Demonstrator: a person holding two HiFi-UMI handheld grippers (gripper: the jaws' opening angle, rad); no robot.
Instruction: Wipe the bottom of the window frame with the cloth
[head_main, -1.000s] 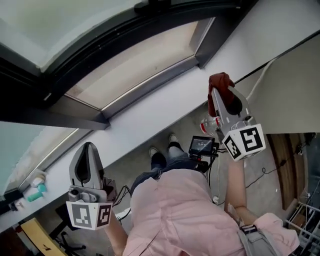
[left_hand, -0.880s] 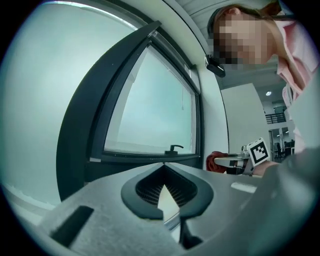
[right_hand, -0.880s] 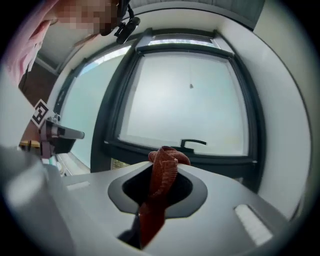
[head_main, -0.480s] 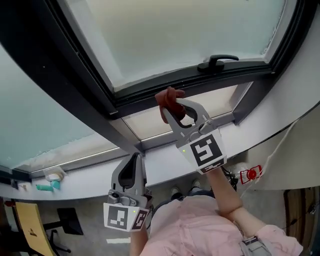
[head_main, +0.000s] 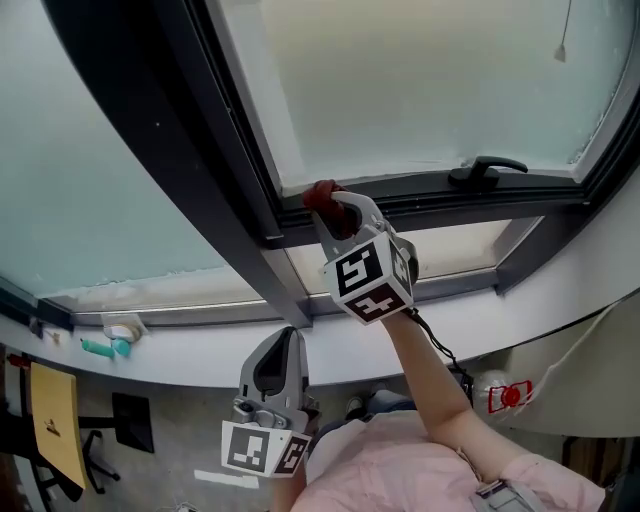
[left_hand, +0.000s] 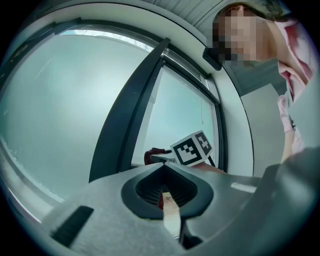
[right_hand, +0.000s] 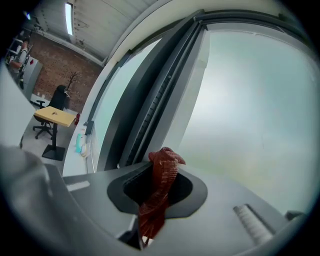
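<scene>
The right gripper (head_main: 330, 203) is clamped on the dark red cloth (head_main: 320, 194). The bunched end of the cloth sits at the left end of the window frame's bottom rail (head_main: 420, 205), close by the dark upright post (head_main: 200, 160); whether it presses the rail I cannot tell. The left gripper (head_main: 284, 345) hangs low beside the white sill (head_main: 190, 350), its jaws together on nothing.

In the right gripper view the cloth (right_hand: 159, 195) is a twisted strip. Its long axis runs along the jaws, 1 end poking past the tips toward the glass and the other trailing back toward the gripper body.

Only a small wad stands out past the tips. A drag along the rail could likely pull it back between the jaws or tug it out, leaving hard metal scraping the frame. So narrow a wad could also miss part of the rail's width. The window handle (head_main: 487, 170) sits on the rail to the right, and a sweep that way could catch on it.
</scene>
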